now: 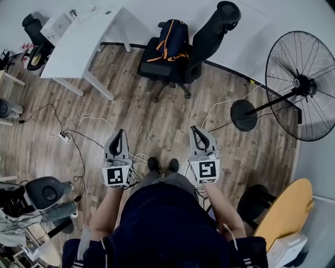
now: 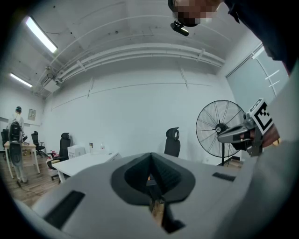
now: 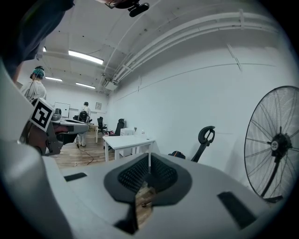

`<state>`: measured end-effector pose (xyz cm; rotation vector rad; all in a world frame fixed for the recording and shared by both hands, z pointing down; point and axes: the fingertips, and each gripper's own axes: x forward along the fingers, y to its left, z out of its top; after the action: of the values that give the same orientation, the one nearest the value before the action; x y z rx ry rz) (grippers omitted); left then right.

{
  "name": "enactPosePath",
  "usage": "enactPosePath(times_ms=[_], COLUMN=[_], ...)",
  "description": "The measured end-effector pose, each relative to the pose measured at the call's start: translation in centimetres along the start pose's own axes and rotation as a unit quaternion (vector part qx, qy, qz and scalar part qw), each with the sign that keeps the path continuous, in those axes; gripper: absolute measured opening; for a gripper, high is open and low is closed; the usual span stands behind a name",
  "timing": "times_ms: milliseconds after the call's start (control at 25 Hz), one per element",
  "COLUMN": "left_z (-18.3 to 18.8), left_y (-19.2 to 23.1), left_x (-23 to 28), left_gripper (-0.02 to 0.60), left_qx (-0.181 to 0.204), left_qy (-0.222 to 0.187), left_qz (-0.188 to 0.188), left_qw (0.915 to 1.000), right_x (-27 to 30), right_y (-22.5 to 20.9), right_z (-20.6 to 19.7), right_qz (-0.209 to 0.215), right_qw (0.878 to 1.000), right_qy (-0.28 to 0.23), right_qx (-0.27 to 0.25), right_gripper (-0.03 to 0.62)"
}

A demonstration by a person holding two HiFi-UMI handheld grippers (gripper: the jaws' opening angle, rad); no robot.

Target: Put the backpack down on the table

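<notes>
Left tool (image 1: 120, 134), right tool (image 1: 196, 131): both pressed together. One backpack (image 1: 172, 39) on chair (image 1: 213, 29); one white table (image 1: 86, 36).

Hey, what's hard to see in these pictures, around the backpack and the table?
Backpack: left gripper view, hidden behind the left hand-held gripper.
Things on the table at its far end: head view, too small.
Fan: head view, cut off by the right edge.

Wood-plank floor (image 1: 157, 112), cloth backpack (image 1: 172, 37), matt table (image 1: 84, 42)
</notes>
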<state>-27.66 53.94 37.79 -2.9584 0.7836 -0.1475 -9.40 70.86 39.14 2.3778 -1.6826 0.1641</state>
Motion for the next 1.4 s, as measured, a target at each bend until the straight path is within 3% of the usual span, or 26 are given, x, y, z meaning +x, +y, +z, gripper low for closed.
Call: enactPosePath(times_ms=[200,320,520,840,1400], left_z=[0.0,-0.1,0.0,0.4,1.2], left_y=[-0.1,0.0,0.2,0.4,2.8], left_x=[-0.1,-0.1,-0.1,-0.2,1.0], left_gripper=[0.003,0.003,0.003,0.003,0.003], left_qx=[0.002,0.001,0.003,0.005,-0.001], left_qy=[0.000,0.002,0.000,-0.001,-0.009], left_qz=[-0.001,0.001,0.002,0.003,0.005], left_qw=[1.0000,1.0000,1.0000,1.0000,0.9999], right_x=[-0.1,0.2,0.6,1.0,4.7], right_y=[-0.1,-0.3,-0.1,0.0,0.5], right_z=[0.2,0.5,1.1,2.1,3.5], right_qz=[0.010,0.017,0.031,0.058,0.075], right_qw=[1.000,1.000,0.999,0.998,0.996], right_qy=[-0.010,-0.015,-0.018,-0.031,-0.037], right_qx=[0.008,0.008,0.009,0.013,0.021], right_gripper=[0.028,0.068,0.245,0.428,0.442])
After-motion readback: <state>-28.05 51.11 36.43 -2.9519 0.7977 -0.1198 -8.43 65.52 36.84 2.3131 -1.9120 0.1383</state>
